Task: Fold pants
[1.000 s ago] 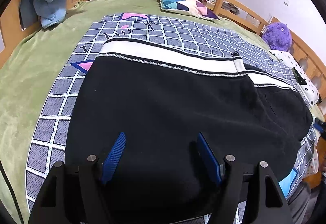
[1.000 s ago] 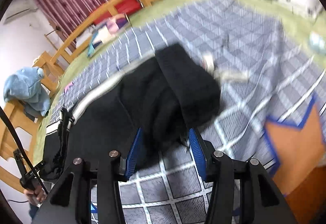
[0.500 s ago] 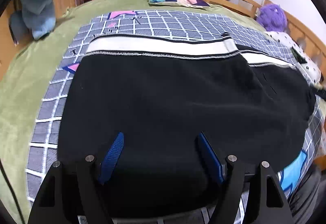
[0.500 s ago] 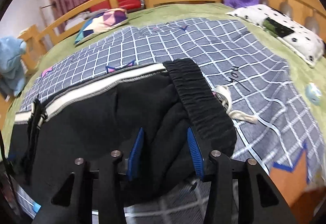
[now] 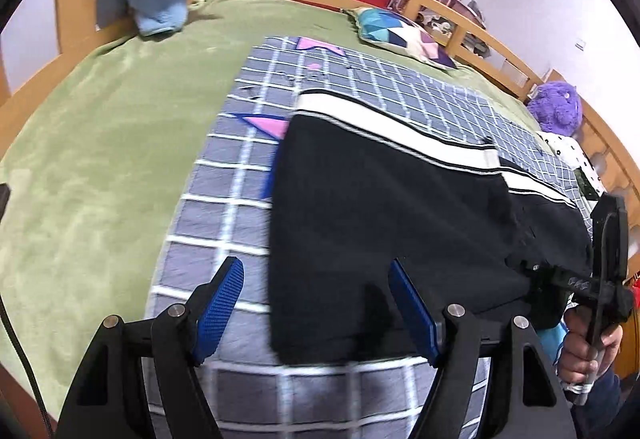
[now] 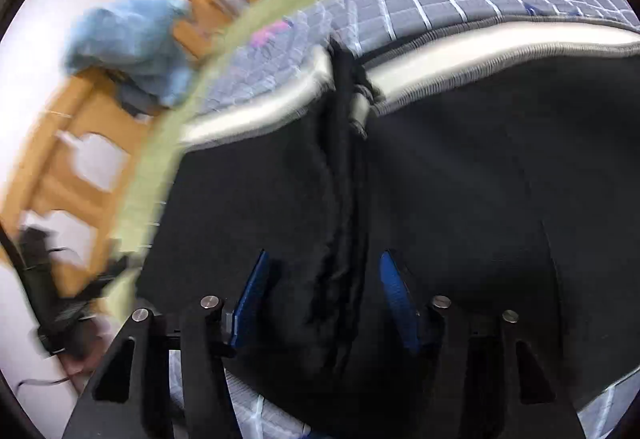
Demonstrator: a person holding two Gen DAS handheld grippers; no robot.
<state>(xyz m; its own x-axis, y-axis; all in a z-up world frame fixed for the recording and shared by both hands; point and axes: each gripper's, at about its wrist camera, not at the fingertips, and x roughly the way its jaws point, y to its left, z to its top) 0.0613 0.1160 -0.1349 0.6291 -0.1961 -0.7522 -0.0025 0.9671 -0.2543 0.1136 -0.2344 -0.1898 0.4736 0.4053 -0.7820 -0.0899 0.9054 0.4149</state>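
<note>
Both tongs over black pants (image 5: 392,223), left tongs (image 5: 316,313) wide, right tongs (image 6: 324,303) closing

Left gripper (image 5: 316,309): matte black frame, two angular arms, round silver screw heads on each. Blue pads (image 5: 219,303) with fine cross-hatch texture line inner faces. Thin black cable runs along near-left edge.

Right gripper (image 6: 324,299): same black frame, same silver screws, blue-lined fingers; view blurred. From left wrist view, far right: black cross-shaped body, hand (image 5: 588,355) wrapped round grip, dark navy sleeve (image 5: 598,409) at wrist.
</note>
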